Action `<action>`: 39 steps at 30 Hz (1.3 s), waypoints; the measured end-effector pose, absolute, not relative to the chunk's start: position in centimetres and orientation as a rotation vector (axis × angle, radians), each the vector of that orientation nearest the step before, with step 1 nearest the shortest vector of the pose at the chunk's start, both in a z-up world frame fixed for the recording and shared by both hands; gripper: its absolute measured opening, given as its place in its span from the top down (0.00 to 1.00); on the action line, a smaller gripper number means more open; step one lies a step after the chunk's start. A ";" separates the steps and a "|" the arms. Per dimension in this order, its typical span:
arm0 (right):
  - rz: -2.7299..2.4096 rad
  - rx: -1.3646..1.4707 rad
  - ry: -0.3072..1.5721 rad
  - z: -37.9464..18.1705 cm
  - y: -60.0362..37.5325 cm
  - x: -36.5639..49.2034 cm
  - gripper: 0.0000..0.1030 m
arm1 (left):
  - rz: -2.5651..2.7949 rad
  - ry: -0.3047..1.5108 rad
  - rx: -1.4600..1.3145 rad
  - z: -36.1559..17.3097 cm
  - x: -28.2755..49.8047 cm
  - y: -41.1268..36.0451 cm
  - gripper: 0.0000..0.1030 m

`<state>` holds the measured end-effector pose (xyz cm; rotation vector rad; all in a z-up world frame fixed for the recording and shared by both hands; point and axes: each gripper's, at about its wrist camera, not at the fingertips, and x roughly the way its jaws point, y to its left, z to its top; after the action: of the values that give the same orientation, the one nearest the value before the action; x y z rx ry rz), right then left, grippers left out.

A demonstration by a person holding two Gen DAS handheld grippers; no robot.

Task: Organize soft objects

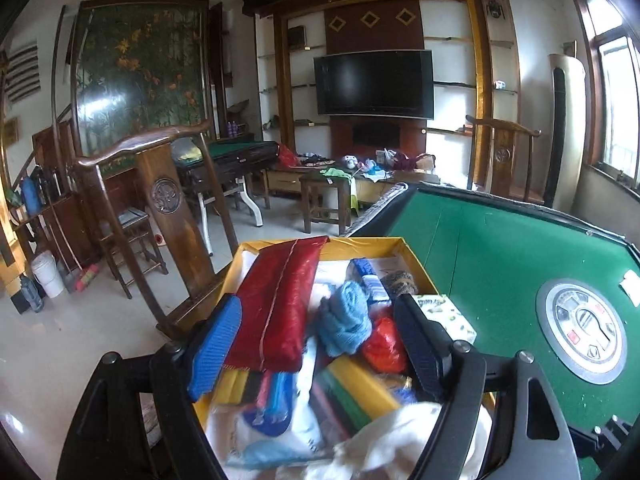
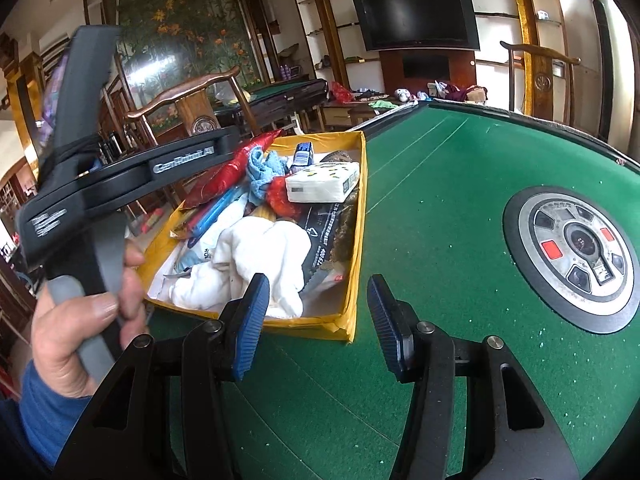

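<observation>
A yellow cardboard box [image 1: 416, 258] [image 2: 354, 264] stands on the green felt table, full of soft things. Inside lie a long red pouch [image 1: 280, 300] [image 2: 236, 168], a light blue knitted cloth [image 1: 346, 318] [image 2: 260, 174], a white towel [image 2: 256, 264] [image 1: 400, 436], a tissue pack [image 2: 324, 186] [image 1: 448, 316] and a red-orange bundle [image 1: 384, 344]. My left gripper [image 1: 316, 340] hovers open over the box, its fingers either side of the pouch and the blue cloth. My right gripper [image 2: 316, 324] is open and empty at the box's near corner.
The green mahjong table [image 2: 440, 240] carries a round control hub [image 2: 576, 256] [image 1: 582, 330] to the right of the box. A wooden chair [image 1: 168, 196] stands just left of the table. The hand holding the left gripper [image 2: 92, 312] fills the right wrist view's left side.
</observation>
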<state>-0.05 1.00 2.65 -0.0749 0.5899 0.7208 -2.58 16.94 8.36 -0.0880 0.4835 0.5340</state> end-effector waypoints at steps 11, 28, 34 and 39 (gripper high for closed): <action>0.712 -0.086 0.594 2.3 1.0 -0.9 0.38 | 0.646 0.495 -0.027 8.2 -5.9 16.8 0.22; 0.707 -0.094 0.583 2.0 0.5 -1.8 0.38 | 0.657 0.513 0.025 7.3 -9.5 16.4 0.22; 0.712 -0.107 0.607 1.5 0.8 -2.0 0.38 | 0.659 0.518 0.022 7.1 -10.0 16.8 0.22; 0.703 -0.126 0.608 1.3 1.1 -2.1 0.38 | 0.670 0.514 0.029 6.9 -10.0 16.9 0.22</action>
<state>-2.08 1.08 1.30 -0.1263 0.6078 0.7032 -9.99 16.93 6.92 0.0285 0.5142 0.6699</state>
